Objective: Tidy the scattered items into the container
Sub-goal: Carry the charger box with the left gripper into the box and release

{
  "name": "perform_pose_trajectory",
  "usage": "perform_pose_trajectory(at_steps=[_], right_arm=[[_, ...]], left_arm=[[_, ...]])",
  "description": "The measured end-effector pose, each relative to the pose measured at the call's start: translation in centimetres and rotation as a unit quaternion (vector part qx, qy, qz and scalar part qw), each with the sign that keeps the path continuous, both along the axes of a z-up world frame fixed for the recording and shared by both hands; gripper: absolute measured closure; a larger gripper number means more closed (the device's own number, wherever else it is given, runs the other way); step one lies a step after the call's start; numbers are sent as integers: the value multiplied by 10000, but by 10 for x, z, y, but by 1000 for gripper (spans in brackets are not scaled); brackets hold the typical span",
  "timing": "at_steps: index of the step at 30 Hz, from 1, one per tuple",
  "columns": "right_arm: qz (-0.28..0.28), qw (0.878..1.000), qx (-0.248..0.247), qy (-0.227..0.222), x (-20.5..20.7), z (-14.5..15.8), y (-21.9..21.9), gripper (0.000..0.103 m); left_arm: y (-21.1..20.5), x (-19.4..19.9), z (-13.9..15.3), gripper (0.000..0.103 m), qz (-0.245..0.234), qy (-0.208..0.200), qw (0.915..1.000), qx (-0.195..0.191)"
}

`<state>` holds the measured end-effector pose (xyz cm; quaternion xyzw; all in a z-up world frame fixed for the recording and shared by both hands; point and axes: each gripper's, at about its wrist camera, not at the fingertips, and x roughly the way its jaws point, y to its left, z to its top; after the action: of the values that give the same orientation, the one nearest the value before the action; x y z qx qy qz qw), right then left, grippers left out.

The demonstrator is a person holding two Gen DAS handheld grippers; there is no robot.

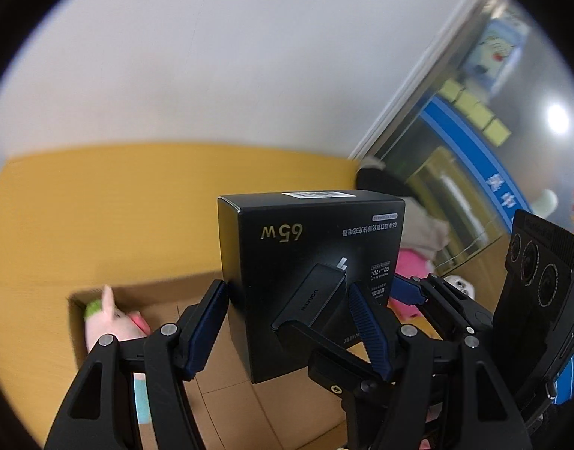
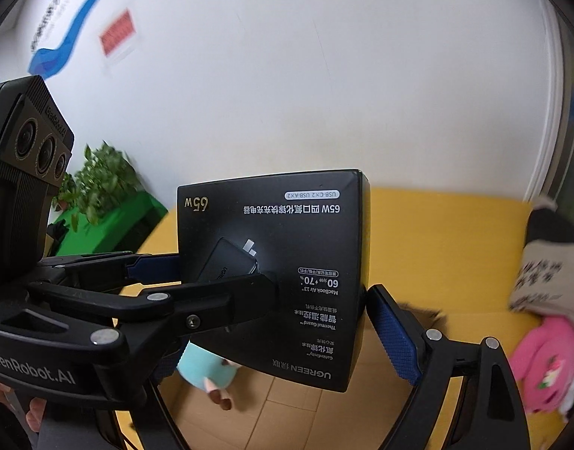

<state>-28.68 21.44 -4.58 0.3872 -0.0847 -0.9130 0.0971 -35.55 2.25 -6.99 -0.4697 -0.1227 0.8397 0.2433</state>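
The black rectangular cardboard charger box (image 1: 309,281), printed "65W", hangs in the air above the open brown cardboard container (image 1: 227,397), and you have both tools on it. Your left hand-held gripper (image 1: 287,322) has its blue ribbed pads pressed against the box's two side faces, closed about as wide as the box. Your right hand-held gripper (image 2: 272,322) reaches in from the other side; one blue pad touches the box's right edge, the opposite pad is hidden behind the other tool, so it looks clamped, though I cannot be certain.

Inside the container lie a pink plush pig (image 1: 114,318) and a light blue plush toy (image 2: 208,371). A pink plush with a flower print (image 2: 542,371) sits outside on the yellow surface (image 2: 437,232).

To do this step well, lower the box level, aim for bare container floor between the plushes, and release one side first, so it does not tip or snag.
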Motion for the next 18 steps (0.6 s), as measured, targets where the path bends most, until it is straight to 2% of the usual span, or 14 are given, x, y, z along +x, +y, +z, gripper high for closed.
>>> perform_pose_trajectory(at_steps=[6,10,12,14,18], right_arm=[[-23,9954,-180,-938,-35,-105,9,14],[-63,9882,-464,-1456,-52,-160,13,14],[-147,9828,-623,-1731,-60,-187,12,14],[-175,9787,-574,-1962,-70,-208,6,14],[-202,9724,-518,-2267,-79,-232,3,14]], left_arm=[[1,-31,-102,37,89,-986,9951,-35],[0,-42,-158,37,184,-1478,9887,-190],[1,-47,-176,37,343,-1704,9844,-278],[-1,-52,-196,37,432,-1901,9797,-456],[-7,-54,-218,37,559,-2248,9705,-670]])
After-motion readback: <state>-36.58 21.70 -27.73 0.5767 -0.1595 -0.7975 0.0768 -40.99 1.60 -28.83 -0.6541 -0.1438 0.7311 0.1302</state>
